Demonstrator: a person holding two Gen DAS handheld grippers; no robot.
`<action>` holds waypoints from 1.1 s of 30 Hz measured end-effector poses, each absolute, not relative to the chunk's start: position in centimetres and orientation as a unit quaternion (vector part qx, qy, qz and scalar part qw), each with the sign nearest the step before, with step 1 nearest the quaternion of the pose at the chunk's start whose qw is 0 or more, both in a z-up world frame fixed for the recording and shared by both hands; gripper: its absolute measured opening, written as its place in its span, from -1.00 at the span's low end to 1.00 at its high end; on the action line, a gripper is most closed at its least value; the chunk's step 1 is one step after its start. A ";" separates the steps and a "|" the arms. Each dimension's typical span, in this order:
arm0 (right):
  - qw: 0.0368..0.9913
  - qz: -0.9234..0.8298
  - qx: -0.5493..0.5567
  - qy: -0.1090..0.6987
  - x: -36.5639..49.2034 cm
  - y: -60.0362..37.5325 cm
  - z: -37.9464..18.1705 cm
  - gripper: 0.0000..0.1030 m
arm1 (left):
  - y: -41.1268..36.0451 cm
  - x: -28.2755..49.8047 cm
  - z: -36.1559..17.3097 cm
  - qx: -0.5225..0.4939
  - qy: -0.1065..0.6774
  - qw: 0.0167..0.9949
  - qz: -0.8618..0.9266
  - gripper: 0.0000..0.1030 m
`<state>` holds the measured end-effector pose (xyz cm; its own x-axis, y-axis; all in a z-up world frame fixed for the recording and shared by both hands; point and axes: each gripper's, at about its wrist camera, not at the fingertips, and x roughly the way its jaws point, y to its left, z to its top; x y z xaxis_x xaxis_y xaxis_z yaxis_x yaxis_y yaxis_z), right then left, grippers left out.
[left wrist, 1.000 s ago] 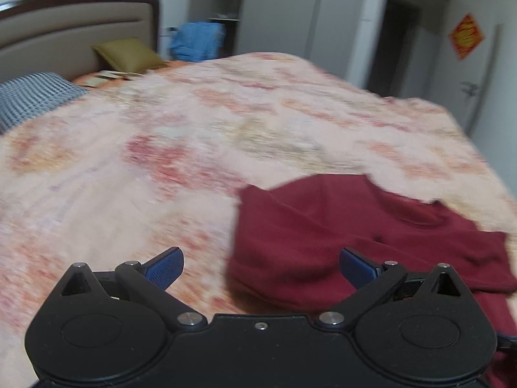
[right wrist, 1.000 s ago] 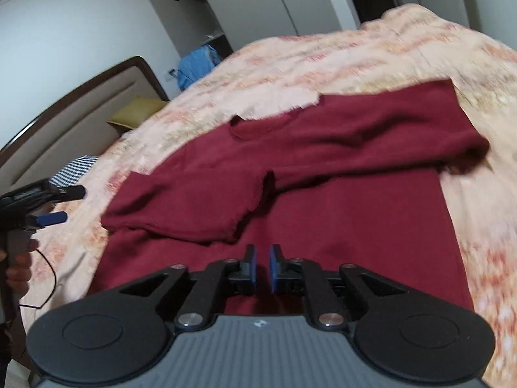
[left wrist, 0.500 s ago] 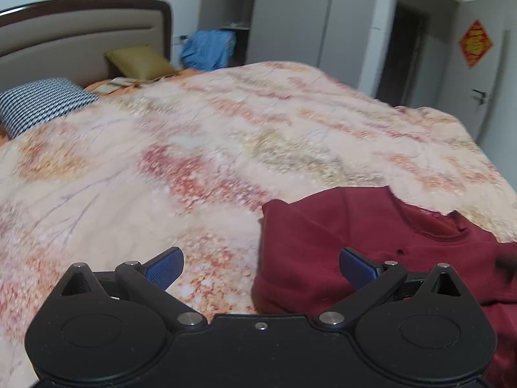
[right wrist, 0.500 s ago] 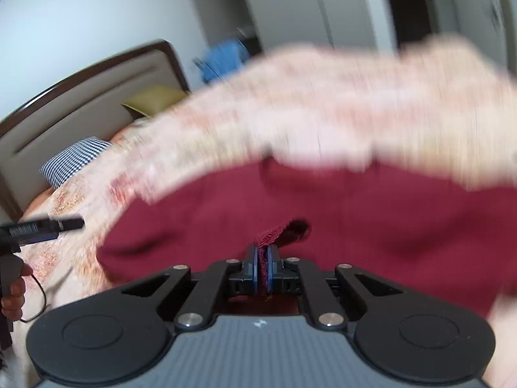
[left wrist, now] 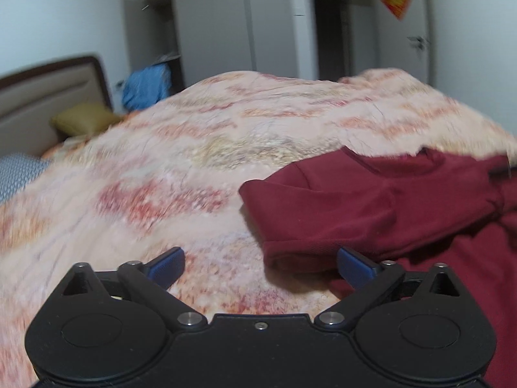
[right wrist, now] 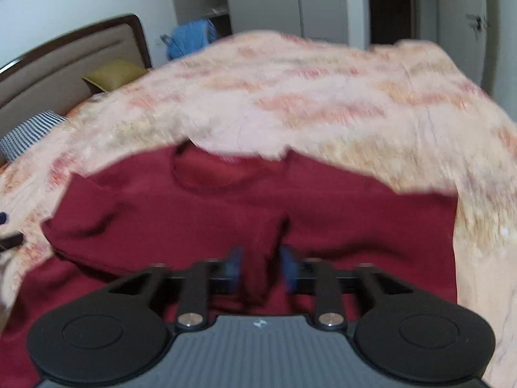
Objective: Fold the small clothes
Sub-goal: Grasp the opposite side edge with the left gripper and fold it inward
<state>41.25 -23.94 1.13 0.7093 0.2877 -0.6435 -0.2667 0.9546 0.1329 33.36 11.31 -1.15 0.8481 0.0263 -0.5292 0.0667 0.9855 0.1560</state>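
- Ahead and to the right of the left gripper (left wrist: 260,263), in the left wrist view: dark red sweater (left wrist: 404,213) flat on the bedspread (left wrist: 194,161).
- Jaws spread wide, nothing between the blue pads (left wrist: 166,263); only bedspread in the gap.
- Folded sleeve (left wrist: 323,226) running across the frame, from the cuffed end near the right-hand pad up toward the collar at upper right.
- Cuff edge just beyond the right-hand pad and slightly inside it; not touching, by the look of it.
- Pillow (left wrist: 82,121), blue bundle (left wrist: 147,85) and headboard (left wrist: 38,97) well apart, at far left.

- Now the right wrist view, blurred: right gripper (right wrist: 261,268) directly over the sweater (right wrist: 355,226), collar (right wrist: 206,177) straight ahead.
- Jaws just opening, partly spread; red cloth showing in the gap, but pads (right wrist: 234,265) seemingly clear of it, so likely a release and not a pinch.
- Both sleeves apparently crossed over the chest, ends meeting just beyond the pads; long axis of the body running away from the gripper toward the collar.
- Judgement: hem nearest the right gripper, left sleeve edge nearest the left; next fold probably along the body's length, hem toward collar.
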 end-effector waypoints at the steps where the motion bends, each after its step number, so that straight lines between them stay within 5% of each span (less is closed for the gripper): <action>1: 0.926 0.168 0.012 0.339 41.4 -23.3 1.9 0.31 | 11.0 33.7 -1.3 0.104 0.274 0.956 -0.016 0.85; 7: 0.861 0.367 -0.013 0.352 48.0 -12.7 4.8 0.42 | 12.0 34.7 -1.7 0.137 0.276 0.950 -0.044 0.61; 12: 0.811 0.444 -0.030 0.379 53.0 -2.2 3.5 0.14 | 13.0 35.6 -1.9 0.153 0.287 0.943 -0.066 0.37; 16: 0.790 0.455 -0.060 0.406 54.6 2.7 1.9 0.12 | 13.1 36.5 -2.5 0.160 0.306 0.935 -0.081 -0.08; 17: 0.785 0.453 -0.066 0.417 54.8 3.3 1.6 -0.14 | 13.2 36.7 -2.6 0.154 0.308 0.935 -0.088 -0.24; 18: 0.781 0.453 -0.071 0.424 54.7 3.6 1.2 -0.68 | 13.3 36.7 -2.7 0.146 0.310 0.935 -0.096 -0.33; 20: 0.782 0.452 -0.075 0.421 54.7 3.8 1.0 -0.88 | 13.4 36.9 -2.8 0.129 0.313 0.935 -0.111 -0.81; 33: 0.860 0.373 -0.029 0.346 56.0 1.9 2.8 -0.92 | 13.4 36.4 -2.7 0.070 0.326 0.942 -0.030 -0.90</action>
